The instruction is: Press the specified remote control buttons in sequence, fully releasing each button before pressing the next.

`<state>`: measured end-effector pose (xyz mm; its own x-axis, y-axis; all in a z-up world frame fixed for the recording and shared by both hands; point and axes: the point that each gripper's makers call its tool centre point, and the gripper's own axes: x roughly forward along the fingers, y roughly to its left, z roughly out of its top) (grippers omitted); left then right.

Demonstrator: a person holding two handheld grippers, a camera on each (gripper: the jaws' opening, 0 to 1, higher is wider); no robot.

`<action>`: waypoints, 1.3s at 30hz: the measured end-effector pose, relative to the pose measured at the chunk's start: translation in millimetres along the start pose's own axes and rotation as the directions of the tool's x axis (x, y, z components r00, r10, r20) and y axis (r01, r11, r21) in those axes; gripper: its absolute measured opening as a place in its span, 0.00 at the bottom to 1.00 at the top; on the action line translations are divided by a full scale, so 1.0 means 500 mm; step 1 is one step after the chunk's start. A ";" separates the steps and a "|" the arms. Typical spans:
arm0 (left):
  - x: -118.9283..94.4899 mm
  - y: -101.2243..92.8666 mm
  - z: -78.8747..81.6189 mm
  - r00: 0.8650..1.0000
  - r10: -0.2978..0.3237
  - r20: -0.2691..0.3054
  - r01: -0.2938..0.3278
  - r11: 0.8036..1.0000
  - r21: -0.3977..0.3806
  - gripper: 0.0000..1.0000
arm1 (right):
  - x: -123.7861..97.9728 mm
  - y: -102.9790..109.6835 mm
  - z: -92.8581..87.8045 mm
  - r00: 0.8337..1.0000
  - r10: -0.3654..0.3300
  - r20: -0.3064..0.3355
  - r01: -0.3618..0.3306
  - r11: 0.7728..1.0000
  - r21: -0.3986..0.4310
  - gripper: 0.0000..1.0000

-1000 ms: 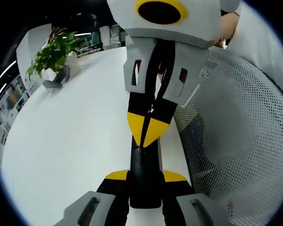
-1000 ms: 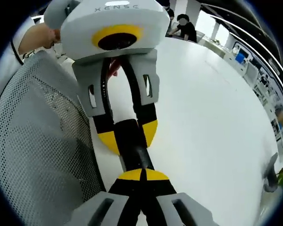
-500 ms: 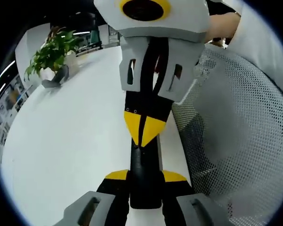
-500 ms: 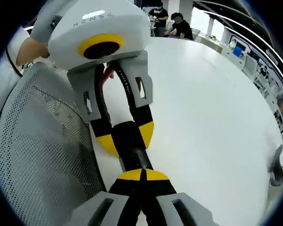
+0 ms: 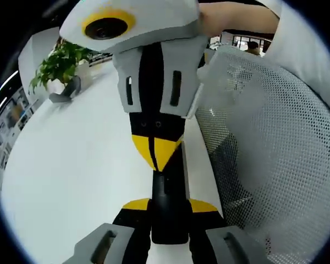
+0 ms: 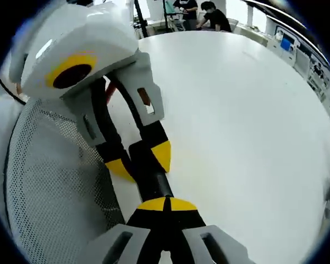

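Note:
A slim black remote control (image 5: 169,195) stands clamped between the yellow-tipped jaws of my left gripper (image 5: 169,208), over a white table (image 5: 77,165). My right gripper (image 5: 155,155) comes down from above with its yellow tips shut together and resting on the remote's far end. In the right gripper view my right gripper (image 6: 165,204) is shut with its tips against the remote (image 6: 152,177), and the left gripper (image 6: 140,162) reaches in from the upper left, gripping the remote from both sides. The remote's buttons are hidden.
A white mesh chair back (image 5: 264,148) stands close beside the table edge, also in the right gripper view (image 6: 49,187). A potted plant (image 5: 63,58) sits at the table's far corner. People (image 6: 209,14) sit at the table's far end. A person's hand (image 5: 236,14) holds the right gripper.
The right gripper has swung and rolled to the left in the left gripper view, its shut tips staying on the remote's end. The left gripper keeps its hold on the remote.

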<state>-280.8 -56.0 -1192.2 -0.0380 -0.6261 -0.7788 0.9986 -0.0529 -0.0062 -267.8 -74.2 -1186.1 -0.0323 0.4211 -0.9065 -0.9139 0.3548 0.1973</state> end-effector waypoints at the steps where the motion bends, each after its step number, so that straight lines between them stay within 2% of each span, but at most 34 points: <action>1: 0.000 0.000 0.000 1.000 0.001 0.001 -0.001 1.000 -0.001 0.24 | 0.001 -0.002 0.002 1.000 0.004 -0.008 -0.004 1.000 0.000 0.00; 4: 0.000 0.000 0.000 1.000 0.004 0.006 -0.004 1.000 -0.004 0.24 | 0.004 -0.003 0.003 0.999 0.013 -0.039 -0.013 1.000 0.022 0.00; 7: 0.000 0.000 0.001 1.000 0.005 0.008 -0.005 1.000 -0.005 0.24 | 0.006 -0.003 0.004 0.998 0.011 -0.068 -0.010 1.000 0.010 0.00; 12: 0.000 -0.001 0.001 1.000 0.003 0.010 -0.003 1.000 -0.004 0.24 | 0.007 -0.005 0.004 0.998 -0.001 -0.061 0.003 1.000 0.024 0.00; 15: 0.000 -0.001 0.001 1.000 0.004 0.012 -0.004 1.000 -0.006 0.24 | 0.006 -0.004 0.007 0.998 -0.058 -0.004 0.057 0.998 -0.040 0.00; 18: -0.001 -0.002 0.001 1.000 0.005 0.019 -0.004 1.000 -0.010 0.24 | 0.002 -0.002 0.008 0.991 -0.105 0.080 0.111 0.992 -0.062 0.00; 20: -0.001 -0.002 0.001 1.000 0.006 0.023 -0.006 1.000 -0.013 0.24 | -0.002 -0.001 0.011 0.981 -0.142 0.132 0.148 0.988 -0.042 0.00; 23: -0.001 -0.001 0.001 1.000 0.007 0.026 -0.007 1.000 -0.015 0.24 | -0.008 0.025 0.022 0.977 -0.121 0.175 0.131 0.990 -0.050 0.00; 28: -0.001 -0.001 0.001 1.000 0.008 0.030 -0.007 1.000 -0.017 0.24 | 0.007 0.038 0.016 0.987 -0.097 0.126 0.111 0.987 -0.114 0.00; 29: -0.001 -0.001 0.002 0.999 0.009 0.033 -0.008 1.000 -0.018 0.24 | 0.004 0.035 0.020 0.985 -0.111 0.135 0.129 0.982 -0.135 0.00; 33: 0.000 -0.001 0.002 0.999 0.013 0.040 -0.012 1.000 -0.025 0.24 | 0.007 0.036 0.016 0.987 -0.114 0.113 0.132 0.978 -0.161 0.00; 36: 0.000 -0.002 0.002 0.999 0.016 0.048 -0.015 0.999 -0.032 0.24 | 0.009 0.035 0.018 0.988 -0.121 0.093 0.134 0.979 -0.154 0.00; 39: 0.000 -0.002 0.002 0.998 0.021 0.056 -0.018 0.999 -0.050 0.24 | 0.012 0.036 0.019 0.987 -0.148 0.069 0.158 0.969 -0.191 0.00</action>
<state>-281.6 -56.9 -1191.5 -0.0190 -0.6696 -0.7425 0.9997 -0.0026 -0.0232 -280.7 -57.4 -1184.6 0.1310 0.4202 -0.8979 -0.9677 0.2510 -0.0237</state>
